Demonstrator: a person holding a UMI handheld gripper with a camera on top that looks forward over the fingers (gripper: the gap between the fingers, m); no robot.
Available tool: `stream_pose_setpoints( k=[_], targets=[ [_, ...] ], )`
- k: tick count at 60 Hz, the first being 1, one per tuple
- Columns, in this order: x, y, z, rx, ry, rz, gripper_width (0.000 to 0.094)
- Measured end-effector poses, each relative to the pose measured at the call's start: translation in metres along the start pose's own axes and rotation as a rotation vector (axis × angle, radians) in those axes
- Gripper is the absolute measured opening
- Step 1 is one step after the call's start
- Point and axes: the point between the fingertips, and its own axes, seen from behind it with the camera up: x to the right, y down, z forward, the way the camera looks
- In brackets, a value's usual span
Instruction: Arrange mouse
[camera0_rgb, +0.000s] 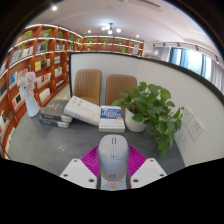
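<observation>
Along the far wall stands a long bookshelf (35, 60), and two chairs (105, 88) wait behind the grey bench (60, 145). On the bench rest a stack of books (85, 112) and, beside it, a potted plant (150, 105). Nearest is the hand-held gripper (113, 172), its fingers closed only to the width of the white mouse (113, 160), which sits pressed between the pink pads (93, 160). The mouse is held above the near part of the bench. The smooth rounded shell could probably slip if the hold loosens, and a careless forward move may knock the plant or the books.
</observation>
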Motion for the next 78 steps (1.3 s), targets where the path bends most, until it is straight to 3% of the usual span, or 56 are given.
stream_pose_setpoints(
  k=[12, 21, 23, 29, 41, 44, 48, 55, 63, 78],
  targets=[
    [0.001, 0.122, 0.054, -0.211, -0.07, 0.029, 0.0335],
    [-0.012, 0.179, 0.075, -0.297, -0.111, 0.03, 0.0346],
    [-0.012, 0.174, 0.079, -0.261, -0.113, 0.047, 0.0346],
    [-0.013, 0.175, 0.076, -0.275, -0.121, 0.064, 0.036],
    [-0.012, 0.178, 0.077, -0.307, -0.113, 0.065, 0.0489],
    [-0.011, 0.177, 0.076, -0.323, -0.098, 0.051, 0.0543],
    [-0.011, 0.174, 0.071, -0.335, -0.088, 0.028, 0.0684],
    [-0.021, 0.147, 0.05, -0.301, -0.106, 0.043, 0.0779],
    [-0.032, 0.102, 0.011, -0.246, -0.085, 0.025, 0.0774],
    [-0.089, 0.016, -0.077, -0.059, -0.101, 0.06, 0.0772]
  ],
)
